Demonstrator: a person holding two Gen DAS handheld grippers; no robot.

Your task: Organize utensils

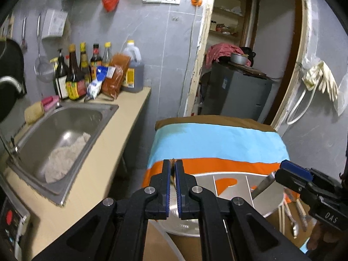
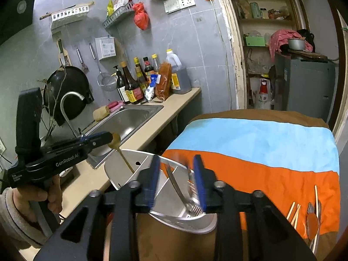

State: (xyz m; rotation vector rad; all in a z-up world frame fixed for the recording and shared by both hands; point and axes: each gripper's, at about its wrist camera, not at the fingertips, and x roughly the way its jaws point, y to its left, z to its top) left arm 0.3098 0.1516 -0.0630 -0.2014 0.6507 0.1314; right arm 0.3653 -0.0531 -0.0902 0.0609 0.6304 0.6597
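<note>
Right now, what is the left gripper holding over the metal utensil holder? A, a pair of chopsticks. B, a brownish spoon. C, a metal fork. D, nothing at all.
B: in the right wrist view the left gripper is shut on the bowl end of a brownish spoon, whose handle hangs down into the utensil holder.

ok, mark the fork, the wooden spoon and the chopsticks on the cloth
fork (image 2: 194,209): right wrist view, on its tines inside the holder.
wooden spoon (image 2: 115,141): right wrist view, on its bowl beside the left gripper's tip.
chopsticks (image 2: 317,200): right wrist view, on the longest stick's shaft.
</note>
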